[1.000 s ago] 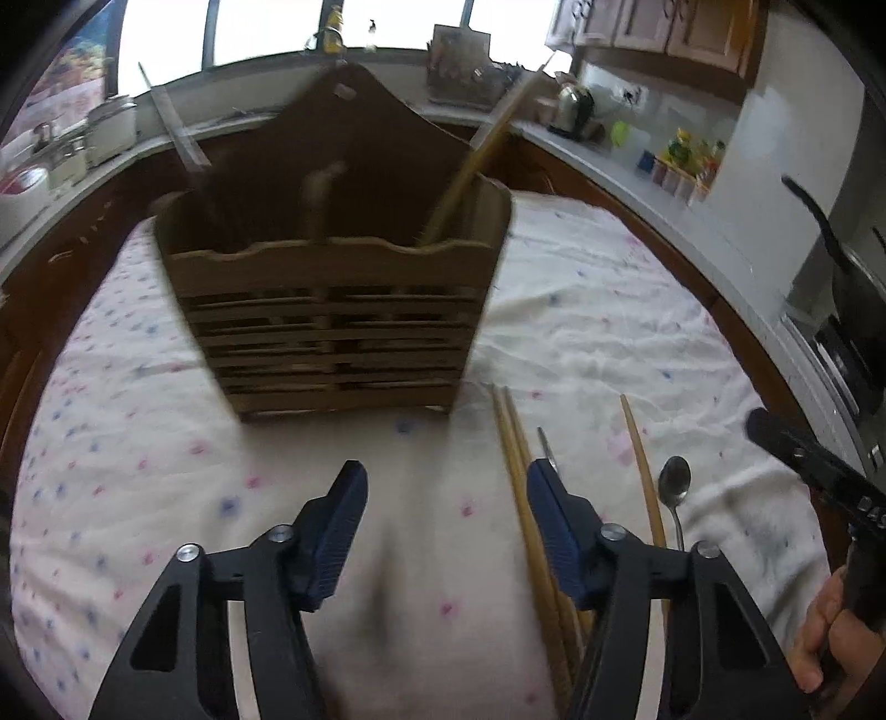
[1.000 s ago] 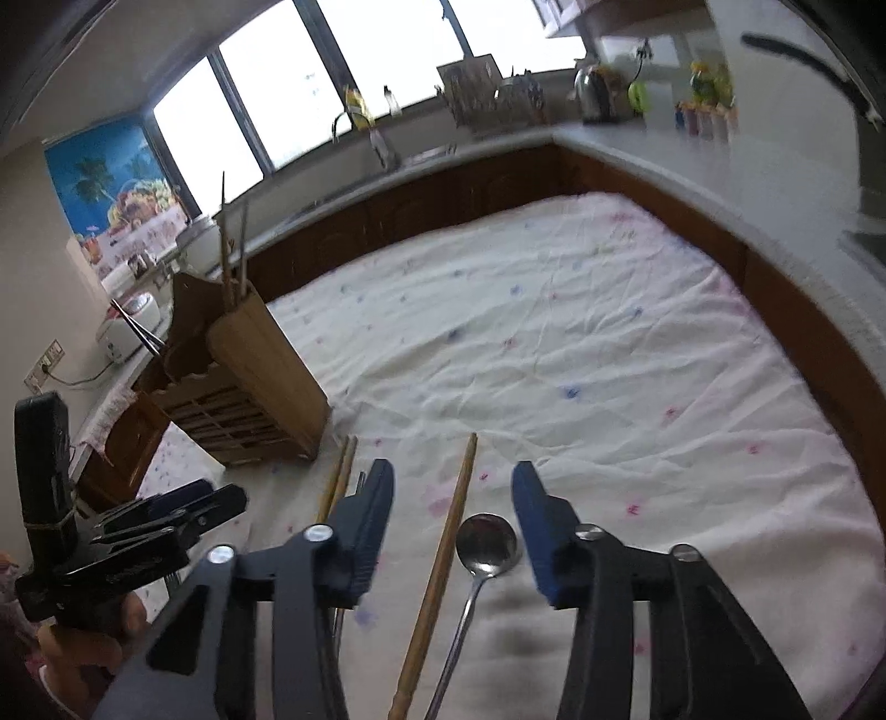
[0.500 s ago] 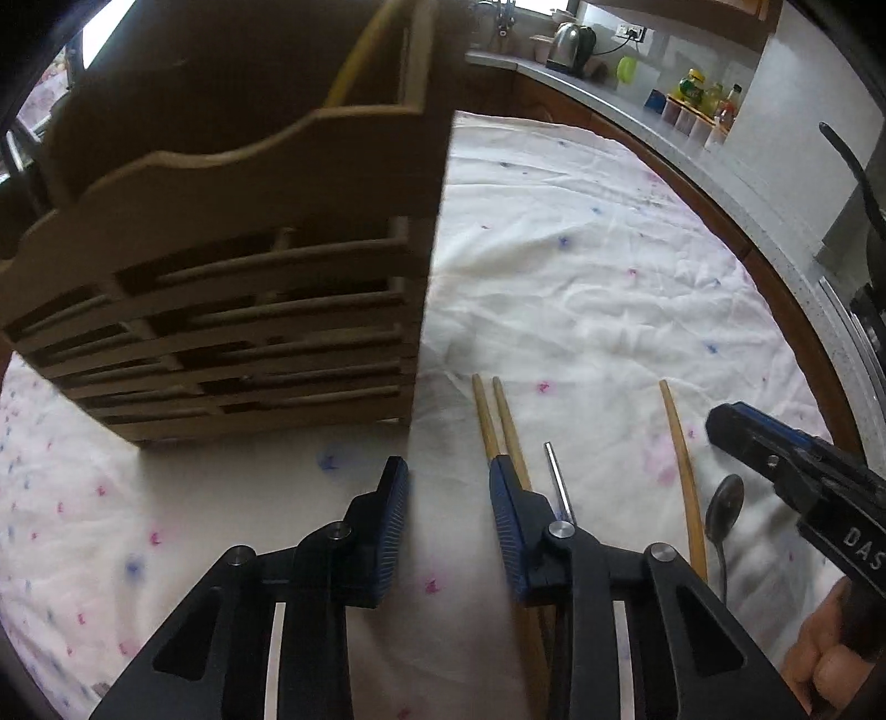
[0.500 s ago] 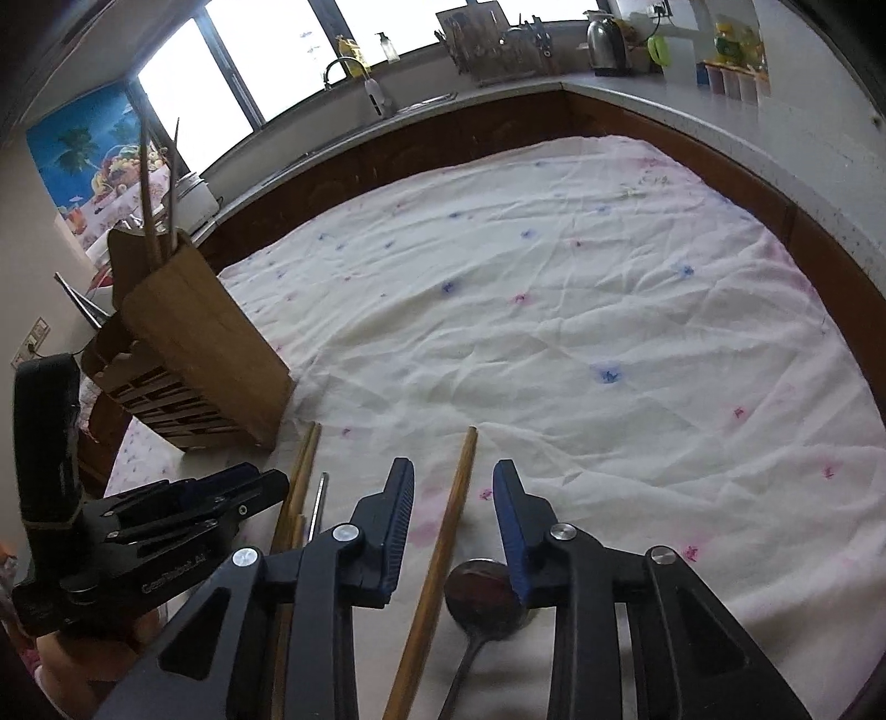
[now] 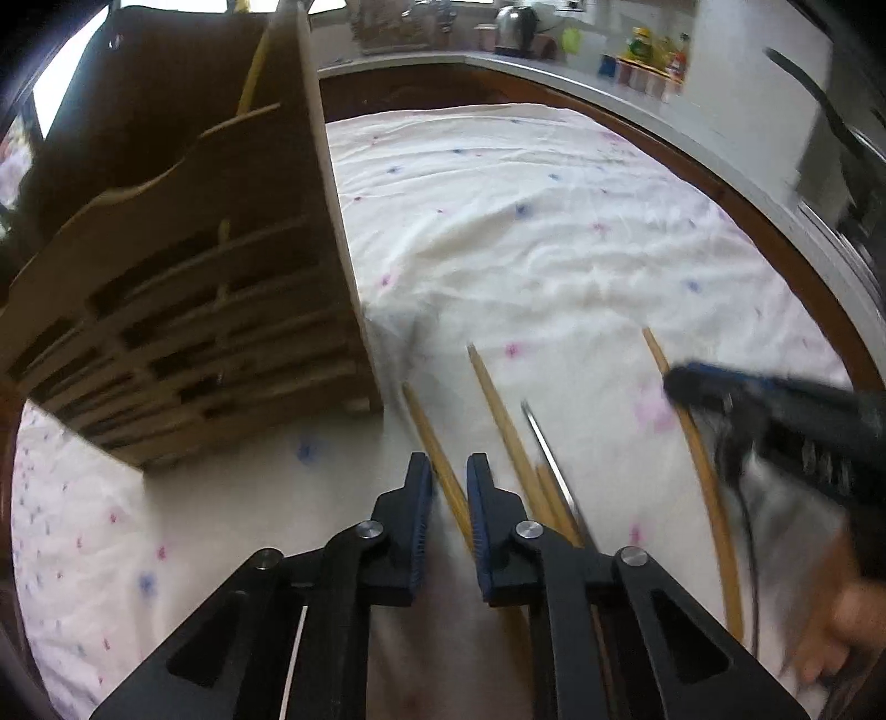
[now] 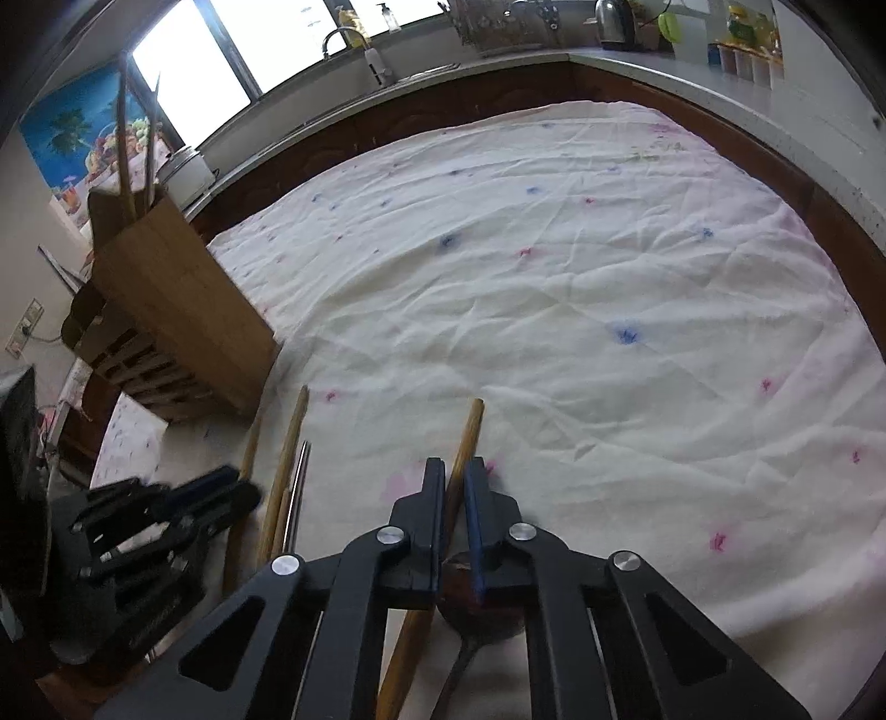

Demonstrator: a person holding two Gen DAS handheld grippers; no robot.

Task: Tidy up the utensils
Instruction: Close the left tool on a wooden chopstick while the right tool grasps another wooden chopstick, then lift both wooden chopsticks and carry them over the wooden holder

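Observation:
A wooden utensil holder (image 5: pixel 221 310) (image 6: pixel 183 310) stands on the spotted cloth with sticks upright in it. Several wooden chopsticks, a thin metal rod (image 5: pixel 542 443) (image 6: pixel 299 482) and a spoon (image 6: pixel 482 609) lie in front of it. My left gripper (image 5: pixel 448 471) (image 6: pixel 243 490) is low over the cloth. Its jaws are closing around the leftmost chopstick (image 5: pixel 429 432), with a gap still showing at the pads. My right gripper (image 6: pixel 455 471) (image 5: pixel 681 382) is closing, and its pads meet on the lone right chopstick (image 6: pixel 468 437) (image 5: pixel 703 476), just above the spoon's bowl.
The white cloth (image 6: pixel 554 277) covers the table and is bare beyond the utensils. A counter runs round the back with a kettle (image 6: pixel 612 22), a tap (image 6: pixel 338 39) and jars (image 5: pixel 653 50). A person's hand (image 5: pixel 847 626) holds the right gripper.
Both grippers have sunk toward the cloth and their jaws have narrowed. The left one moved right, from in front of the holder to the chopsticks. The right one closed in on its chopstick.

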